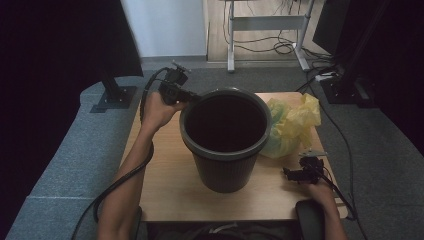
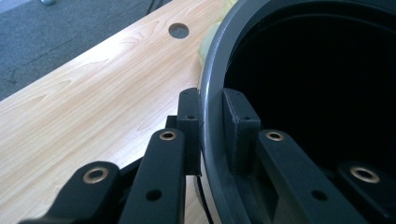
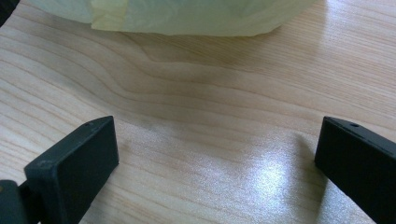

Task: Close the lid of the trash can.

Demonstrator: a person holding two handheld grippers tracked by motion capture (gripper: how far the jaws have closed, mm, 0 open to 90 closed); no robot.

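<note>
The right gripper (image 1: 300, 172) rests low over the table (image 3: 196, 140), jaws spread wide with only bare wood between them and the yellow-green plastic bag (image 3: 187, 16) just ahead. Farther off, the left gripper (image 2: 211, 126) clamps the near rim of the dark grey bin (image 1: 225, 135), one jaw outside, one inside. Judged from this, the bag goes into the bin next: the left grip should stay firm and level while the right advances and pinches the bag's loose edge.
</note>
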